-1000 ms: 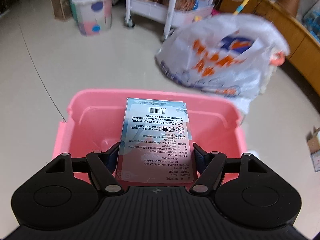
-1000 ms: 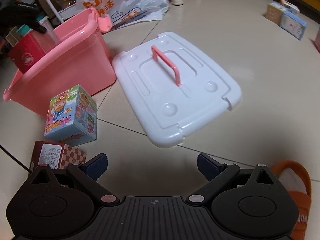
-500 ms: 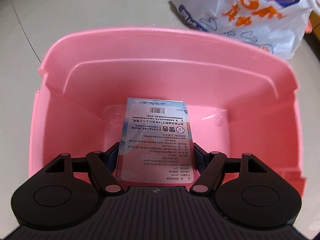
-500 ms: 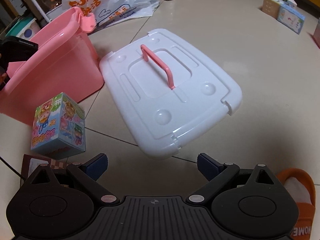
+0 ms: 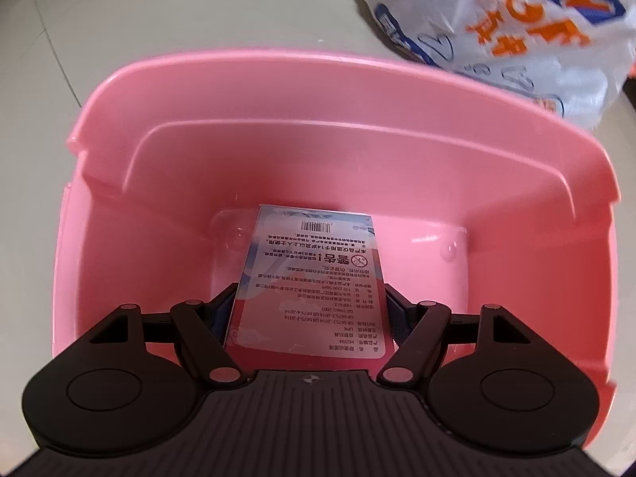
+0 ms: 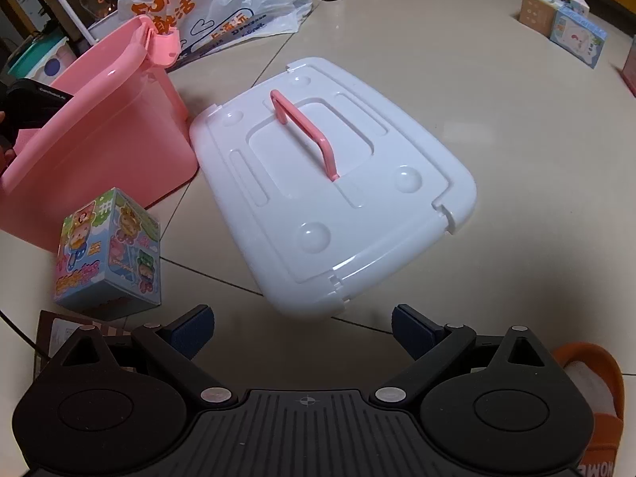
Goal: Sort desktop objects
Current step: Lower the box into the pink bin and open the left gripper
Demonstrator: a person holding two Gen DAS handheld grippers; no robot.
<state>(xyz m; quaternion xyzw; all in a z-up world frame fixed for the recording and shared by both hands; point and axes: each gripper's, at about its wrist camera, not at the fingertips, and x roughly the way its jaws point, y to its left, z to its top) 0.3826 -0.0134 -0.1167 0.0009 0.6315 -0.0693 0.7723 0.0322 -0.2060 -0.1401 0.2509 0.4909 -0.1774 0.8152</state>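
My left gripper (image 5: 310, 310) is shut on a flat printed box (image 5: 310, 278) with a barcode and Chinese text, held down inside the pink bin (image 5: 278, 91), its far end near the bin floor. In the right wrist view the pink bin (image 6: 99, 147) stands at the left. My right gripper (image 6: 302, 322) is open and empty above the floor, just in front of the white lid (image 6: 330, 194) with a pink handle. A colourful cartoon box (image 6: 111, 254) stands left of it, and a brown checkered box (image 6: 59, 332) lies by its left finger.
A white plastic bag with orange print (image 5: 516, 31) lies behind the bin and also shows in the right wrist view (image 6: 214, 12). Small boxes (image 6: 564, 20) stand at the far right. An orange slipper (image 6: 592, 389) is at the lower right.
My left gripper has lowered the printed box from above the bin's rim down into the bin. My right gripper has shifted slightly, staying open.
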